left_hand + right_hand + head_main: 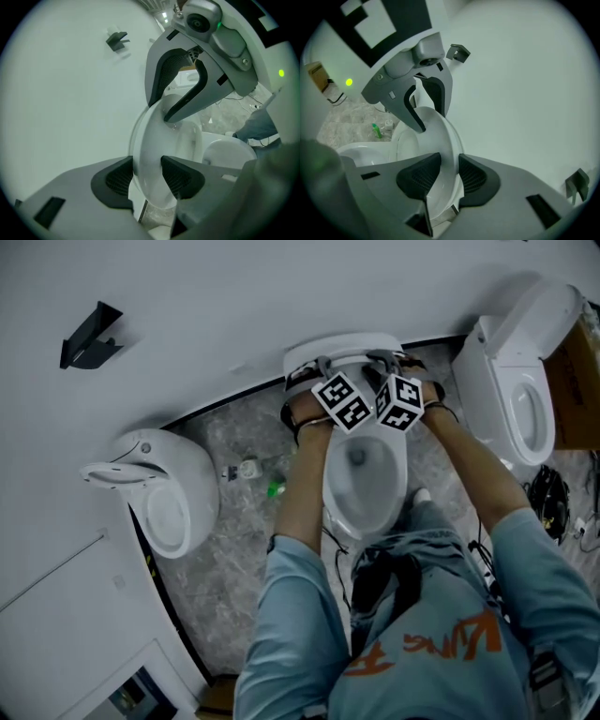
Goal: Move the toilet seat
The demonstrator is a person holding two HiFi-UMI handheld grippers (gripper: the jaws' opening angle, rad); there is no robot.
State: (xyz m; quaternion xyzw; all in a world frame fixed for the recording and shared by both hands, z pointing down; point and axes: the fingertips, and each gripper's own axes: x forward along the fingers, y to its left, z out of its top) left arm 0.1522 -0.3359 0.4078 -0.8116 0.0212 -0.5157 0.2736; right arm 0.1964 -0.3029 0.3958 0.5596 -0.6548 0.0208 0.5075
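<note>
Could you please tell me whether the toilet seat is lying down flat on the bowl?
No, the toilet seat stands raised upright against the wall, leaving the bowl open below it.

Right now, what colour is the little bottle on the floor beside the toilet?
Green. The bottle shows best in the right gripper view.

The toilet seat [151, 150] is smooth, glossy white plastic, and the bowl [366, 479] has a shiny glazed ceramic look. The left tool [146, 172] has a matt grey plastic body and dark, finely ribbed pads [177, 177] that look like rubber. The floor [214, 442] looks like grey veined polished stone; the wall [234, 296] is smooth and matt; the sleeve [286, 615] is pale blue cloth
</note>
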